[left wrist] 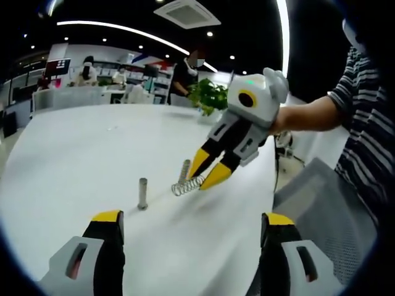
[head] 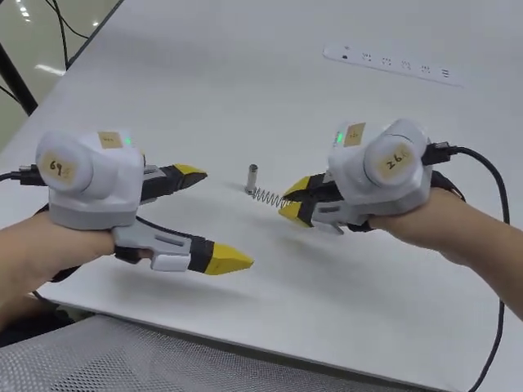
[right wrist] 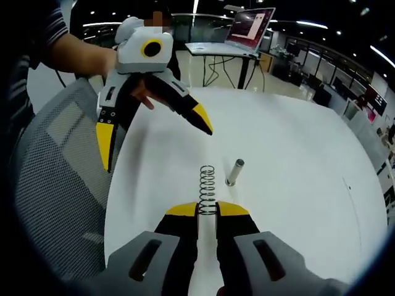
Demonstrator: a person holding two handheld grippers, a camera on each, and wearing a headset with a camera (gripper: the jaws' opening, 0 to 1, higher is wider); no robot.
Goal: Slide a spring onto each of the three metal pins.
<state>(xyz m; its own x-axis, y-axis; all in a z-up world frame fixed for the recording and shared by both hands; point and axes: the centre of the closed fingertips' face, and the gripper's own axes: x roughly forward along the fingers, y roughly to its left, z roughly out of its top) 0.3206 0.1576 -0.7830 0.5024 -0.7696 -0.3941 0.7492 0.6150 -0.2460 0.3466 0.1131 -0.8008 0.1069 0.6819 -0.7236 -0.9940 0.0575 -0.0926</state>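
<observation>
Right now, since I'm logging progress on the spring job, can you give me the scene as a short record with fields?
left gripper: open, empty, held above the table
right gripper: fingers shut on the spring
spring: roughly level, free end near the pin base, not on it
pin: upright on the table, bare
power strip: far side of the table
progress: no spring on this pin yet
</observation>
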